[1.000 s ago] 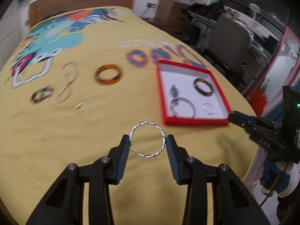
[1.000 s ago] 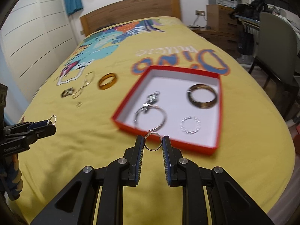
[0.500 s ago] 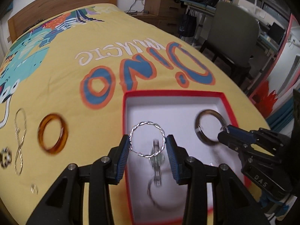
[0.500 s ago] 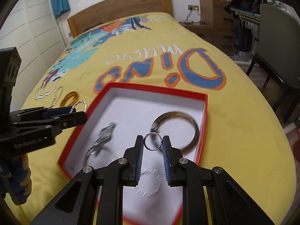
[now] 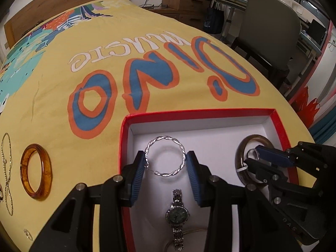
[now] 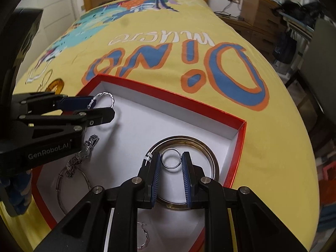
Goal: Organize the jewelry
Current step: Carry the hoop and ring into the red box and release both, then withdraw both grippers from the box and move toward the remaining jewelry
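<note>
A red box with a white inside [image 5: 281, 126] [image 6: 239, 138] lies on the yellow bedspread. My left gripper [image 5: 166, 161] is shut on a twisted silver hoop [image 5: 166, 140] and holds it over the box's far left part; it also shows in the right wrist view [image 6: 100, 107]. My right gripper [image 6: 171, 161] is shut on a small silver ring [image 6: 171, 152] above a brown bangle [image 6: 212, 157] [image 5: 241, 149] in the box. A silver watch [image 5: 177, 212] and a thin wire hoop [image 6: 63, 189] lie in the box.
An amber bangle [image 5: 35, 174], a gold chain [image 5: 7, 168] and a small ring [image 5: 28, 234] lie on the bedspread left of the box. A grey chair [image 5: 271, 31] and a desk stand beyond the bed's right edge.
Both grippers have moved forward from the bed's near edge to over the red box, each still holding its ring. The left gripper came in from the left.
</note>
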